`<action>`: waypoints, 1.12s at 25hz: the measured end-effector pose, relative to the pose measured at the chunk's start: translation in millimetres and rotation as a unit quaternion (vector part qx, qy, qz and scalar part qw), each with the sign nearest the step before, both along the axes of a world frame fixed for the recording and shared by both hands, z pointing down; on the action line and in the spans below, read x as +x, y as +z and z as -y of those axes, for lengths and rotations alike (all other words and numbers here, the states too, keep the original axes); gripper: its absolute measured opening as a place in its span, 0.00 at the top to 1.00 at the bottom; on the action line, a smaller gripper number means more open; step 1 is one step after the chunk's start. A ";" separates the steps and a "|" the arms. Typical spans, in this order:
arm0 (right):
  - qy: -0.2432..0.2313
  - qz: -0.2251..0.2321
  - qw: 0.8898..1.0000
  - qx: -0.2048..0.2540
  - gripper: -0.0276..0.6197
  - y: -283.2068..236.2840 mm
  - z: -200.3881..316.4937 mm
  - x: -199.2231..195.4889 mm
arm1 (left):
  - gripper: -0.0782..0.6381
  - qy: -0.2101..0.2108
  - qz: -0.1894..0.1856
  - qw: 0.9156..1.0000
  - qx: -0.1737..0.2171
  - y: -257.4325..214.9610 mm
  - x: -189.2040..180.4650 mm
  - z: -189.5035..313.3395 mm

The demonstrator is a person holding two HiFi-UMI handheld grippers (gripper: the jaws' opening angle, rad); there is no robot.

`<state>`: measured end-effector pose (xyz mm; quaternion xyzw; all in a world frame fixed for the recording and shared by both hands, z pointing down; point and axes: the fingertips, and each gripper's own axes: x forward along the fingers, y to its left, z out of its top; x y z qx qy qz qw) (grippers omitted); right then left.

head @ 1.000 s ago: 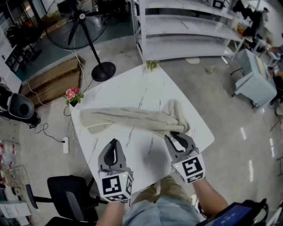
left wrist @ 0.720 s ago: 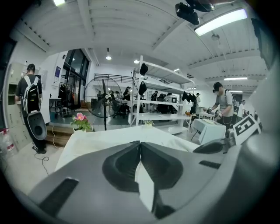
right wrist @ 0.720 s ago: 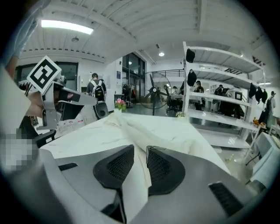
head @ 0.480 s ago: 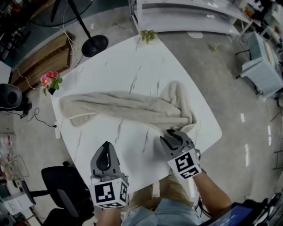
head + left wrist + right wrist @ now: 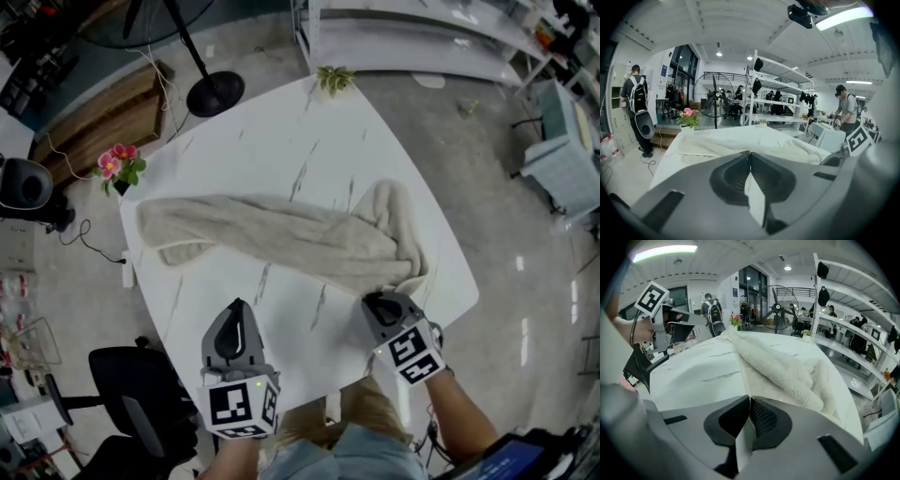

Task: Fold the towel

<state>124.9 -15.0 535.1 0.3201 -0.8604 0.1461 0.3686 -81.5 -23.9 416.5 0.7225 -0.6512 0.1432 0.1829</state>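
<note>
A beige towel [image 5: 281,234] lies stretched in a rumpled band across the white marble table [image 5: 281,141], bunched at its right end. My right gripper [image 5: 377,302] rests at the towel's near right edge. Its jaws have just been closing, and in the right gripper view the thin hem of the towel [image 5: 787,366] runs in between the tips of the right gripper [image 5: 749,398], which is shut on it. My left gripper [image 5: 238,309] hovers over bare table near the front edge, shut and empty, short of the towel [image 5: 717,145]; the left gripper [image 5: 750,153] shows nothing between its jaws.
Pink flowers in a pot [image 5: 120,167] stand by the table's left corner and a small green plant [image 5: 335,79] at the far corner. A fan stand [image 5: 214,94] and white shelving [image 5: 422,37] lie beyond. A black chair [image 5: 141,394] sits near left.
Both grippers have dropped toward the table. The right gripper's jaws, open before, have closed at the towel's near right edge. The left gripper's jaws stayed shut.
</note>
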 end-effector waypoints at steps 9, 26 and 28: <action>-0.043 -0.001 0.998 -0.037 0.92 -0.7 -58.5 19.2 | 0.88 0.011 0.000 1.000 -0.001 6.4 -0.1 -10.8; -0.036 0.007 0.999 -0.016 0.92 -37.2 -60.6 33.5 | 0.88 0.024 -0.002 1.000 0.015 -9.6 11.8 -17.1; -0.038 0.002 0.999 -0.012 0.92 -41.9 -58.8 35.4 | 0.88 0.025 -0.002 0.999 0.020 -14.6 13.4 -16.4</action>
